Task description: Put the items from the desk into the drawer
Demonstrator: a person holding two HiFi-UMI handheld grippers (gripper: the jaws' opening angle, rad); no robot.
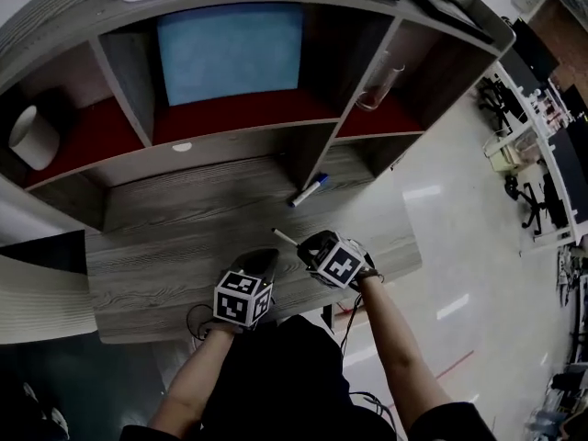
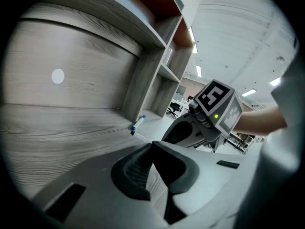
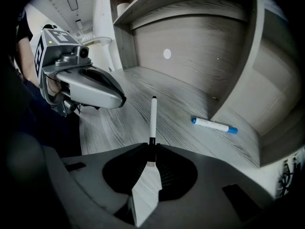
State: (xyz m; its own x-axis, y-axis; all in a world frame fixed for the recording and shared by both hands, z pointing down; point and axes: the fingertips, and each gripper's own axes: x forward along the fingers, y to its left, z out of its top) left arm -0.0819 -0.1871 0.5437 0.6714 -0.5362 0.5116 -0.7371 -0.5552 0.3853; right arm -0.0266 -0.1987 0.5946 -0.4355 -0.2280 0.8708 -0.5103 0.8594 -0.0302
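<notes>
At the near edge of the desk (image 1: pixel 184 237), two bare forearms reach in from the near side, each hand carrying a gripper, and the two tools sit close together, side by side.

The left gripper (image 1: pixel 265 260) points away from the person at a shallow downward slant, angled slightly to the right. In the left gripper view its jaws (image 2: pixel 152 147) meet at the tips with nothing between them.

The right gripper (image 1: pixel 306 244) is tipped more steeply toward the desktop, with its marker cube to the right and its jaws aimed to the far left. Its jaws (image 3: pixel 152 147) are clamped on the black end of a thin white pen (image 3: pixel 153 118). The pen sticks straight out beyond the jaw tips, just right of the left gripper's nose (image 3: pixel 119 99). In the head view the pen (image 1: pixel 284 238) shows as a short white stroke over the wood, between the two tools and a little farther out. I cannot tell whether its free end touches the surface.

A blue-capped marker (image 1: pixel 309 190) lies flat on the desk farther off and to the right. It rests at the foot of an upright divider of the shelf unit (image 1: pixel 230 136), well apart from both grippers. It shows in both gripper views too (image 2: pixel 137 125) (image 3: pixel 214 125).
</notes>
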